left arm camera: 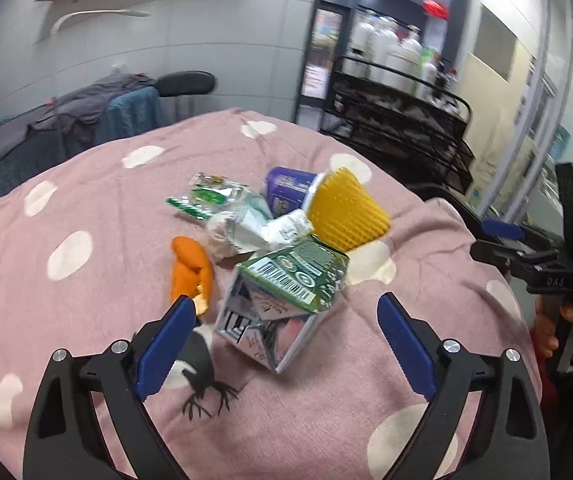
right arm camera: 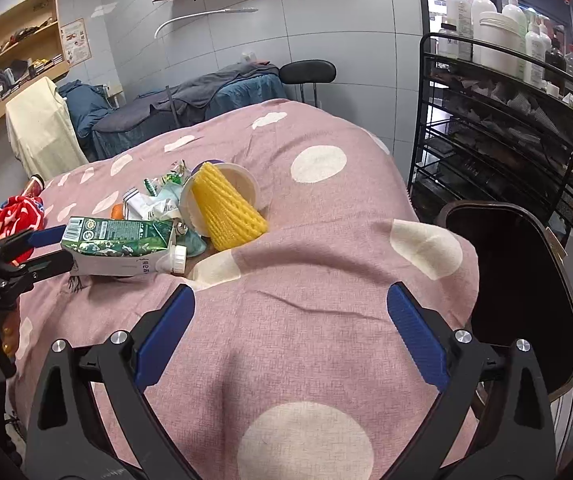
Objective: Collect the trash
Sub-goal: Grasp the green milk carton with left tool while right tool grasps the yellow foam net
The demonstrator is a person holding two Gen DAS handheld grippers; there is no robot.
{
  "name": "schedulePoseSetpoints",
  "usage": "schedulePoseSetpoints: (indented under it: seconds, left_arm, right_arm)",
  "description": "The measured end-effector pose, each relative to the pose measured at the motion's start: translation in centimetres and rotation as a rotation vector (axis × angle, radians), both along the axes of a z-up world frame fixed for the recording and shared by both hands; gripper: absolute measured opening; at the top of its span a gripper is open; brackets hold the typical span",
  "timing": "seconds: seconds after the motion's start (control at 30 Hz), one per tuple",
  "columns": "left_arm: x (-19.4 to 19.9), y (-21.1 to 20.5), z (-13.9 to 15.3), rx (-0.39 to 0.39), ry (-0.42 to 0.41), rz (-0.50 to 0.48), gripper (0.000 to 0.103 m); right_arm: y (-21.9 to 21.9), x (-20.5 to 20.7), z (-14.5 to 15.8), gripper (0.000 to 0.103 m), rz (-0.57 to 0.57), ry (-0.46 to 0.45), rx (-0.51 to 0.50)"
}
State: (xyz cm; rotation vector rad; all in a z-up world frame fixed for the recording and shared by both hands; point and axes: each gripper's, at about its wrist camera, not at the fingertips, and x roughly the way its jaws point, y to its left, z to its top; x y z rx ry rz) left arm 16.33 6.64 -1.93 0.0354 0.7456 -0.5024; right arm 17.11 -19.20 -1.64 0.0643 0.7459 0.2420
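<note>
Both grippers stand wide with nothing between their blue pads: the left gripper hangs just short of the crushed green milk carton, and the right gripper hovers over bare cloth near the bed's right edge, beside a dark chair. All the trash sits in one heap on the pink dotted bedspread, about midway across it and toward the near edge. Largest is the carton, lying on its side at the front of the heap with its white cap pointing toward the right edge. Behind it lie the yellow foam net and the purple-and-white cup, the net's tip inside the cup's mouth. Then come the crumpled white wrappers, the green-and-clear packet, and the small orange scrap just beside the left pad. The carton looks like the piece to take first; a good grip would straddle its flat sides squarely, low enough not to slide off the foil, and clear of the orange scrap so that is not dragged along.
</note>
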Motion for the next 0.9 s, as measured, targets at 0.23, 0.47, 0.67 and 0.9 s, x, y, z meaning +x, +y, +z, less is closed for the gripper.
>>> schedulePoseSetpoints:
  seconds: [0.23,0.47,0.67,0.9]
  left_arm:
    - [2.4,-1.0,-1.2,0.045,0.060,-0.103,0.084]
    - [3.0,-2.3,-2.8,0.032,0.089,-0.085,0.056]
    - [2.1,-2.2,-2.7,-0.015,0.075,-0.018,0.055]
    - [-0.6,-1.3,-1.4,-0.112,0.036,0.015,0.055]
  right_arm:
    - [-0.2,0.3,-0.1,0.096,-0.006,0.019,0.005]
    - [0.5,1.1,0.3,0.096,0.021,0.018,0.000]
    - [2.0,2.6,0.2,0.096,0.076,0.041,-0.015]
    - [4.3,5.8,-0.3,0.096,0.160,0.081,-0.060]
